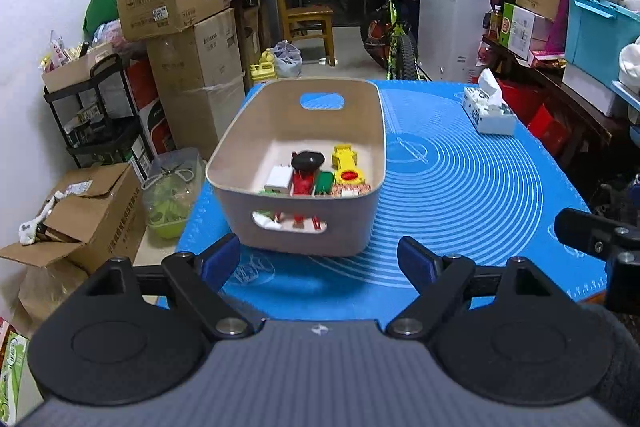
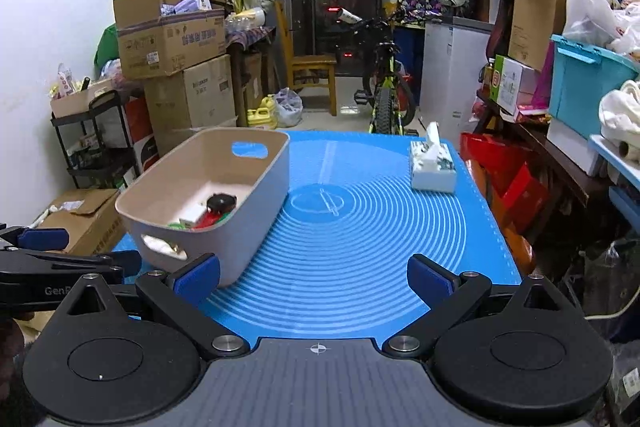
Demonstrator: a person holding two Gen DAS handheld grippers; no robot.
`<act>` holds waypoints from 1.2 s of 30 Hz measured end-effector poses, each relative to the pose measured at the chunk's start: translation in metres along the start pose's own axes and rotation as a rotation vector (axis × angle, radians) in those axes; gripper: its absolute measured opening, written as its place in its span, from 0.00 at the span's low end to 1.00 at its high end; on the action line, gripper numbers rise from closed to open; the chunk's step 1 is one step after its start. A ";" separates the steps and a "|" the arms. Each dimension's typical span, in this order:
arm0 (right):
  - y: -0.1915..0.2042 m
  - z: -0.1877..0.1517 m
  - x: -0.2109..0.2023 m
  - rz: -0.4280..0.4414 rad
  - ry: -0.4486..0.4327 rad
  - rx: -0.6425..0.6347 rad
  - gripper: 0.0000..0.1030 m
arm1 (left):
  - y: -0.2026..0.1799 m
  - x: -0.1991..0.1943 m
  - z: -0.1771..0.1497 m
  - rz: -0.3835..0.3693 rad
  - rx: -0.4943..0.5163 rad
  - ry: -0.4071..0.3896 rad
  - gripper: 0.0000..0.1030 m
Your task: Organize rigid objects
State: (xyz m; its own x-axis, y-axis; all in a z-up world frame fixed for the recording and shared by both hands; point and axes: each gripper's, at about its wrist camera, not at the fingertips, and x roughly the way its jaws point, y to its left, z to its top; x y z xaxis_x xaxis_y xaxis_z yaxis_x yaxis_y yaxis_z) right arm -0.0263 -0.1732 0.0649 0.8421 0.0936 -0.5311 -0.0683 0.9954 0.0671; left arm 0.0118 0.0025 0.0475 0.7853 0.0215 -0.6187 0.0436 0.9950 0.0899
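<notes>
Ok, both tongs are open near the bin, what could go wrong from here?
1. The bin sits at the mat's left edge; a push from the left tongs could slide it off.
2. The toys lie packed together, so a grab may pinch two at once.
3. The right tongs work close beside the left and could collide with them.

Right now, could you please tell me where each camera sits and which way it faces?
Left wrist: on the left gripper, angled down at the bin straight ahead; its open blue fingers show, the right gripper at the edge.
Right wrist: on the right gripper, facing the blue mat; the bin sits left, the left gripper alongside.
Shared: bin, mat, tissue box.
</notes>
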 end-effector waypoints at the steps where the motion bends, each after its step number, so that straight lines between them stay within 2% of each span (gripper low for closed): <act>1: -0.003 -0.002 0.001 -0.001 -0.001 0.004 0.96 | 0.000 0.000 -0.004 -0.002 0.002 0.000 0.83; 9: -0.010 -0.028 0.005 -0.027 -0.037 0.002 0.96 | 0.000 0.010 -0.030 -0.001 0.025 -0.006 0.83; 17: -0.014 -0.045 0.005 -0.036 -0.060 0.018 0.96 | 0.002 0.010 -0.036 -0.032 0.021 -0.027 0.83; 24: -0.019 -0.049 0.007 -0.016 -0.067 0.042 0.96 | 0.002 0.011 -0.040 -0.042 0.014 -0.025 0.83; 36: -0.012 -0.051 0.007 -0.002 -0.075 -0.001 0.96 | -0.001 0.012 -0.042 -0.060 0.031 -0.025 0.83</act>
State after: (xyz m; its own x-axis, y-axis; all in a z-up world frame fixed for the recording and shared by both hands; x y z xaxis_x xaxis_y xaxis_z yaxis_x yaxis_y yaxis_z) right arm -0.0469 -0.1836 0.0171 0.8798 0.0901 -0.4667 -0.0675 0.9956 0.0650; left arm -0.0051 0.0063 0.0071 0.7956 -0.0414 -0.6044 0.1105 0.9908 0.0777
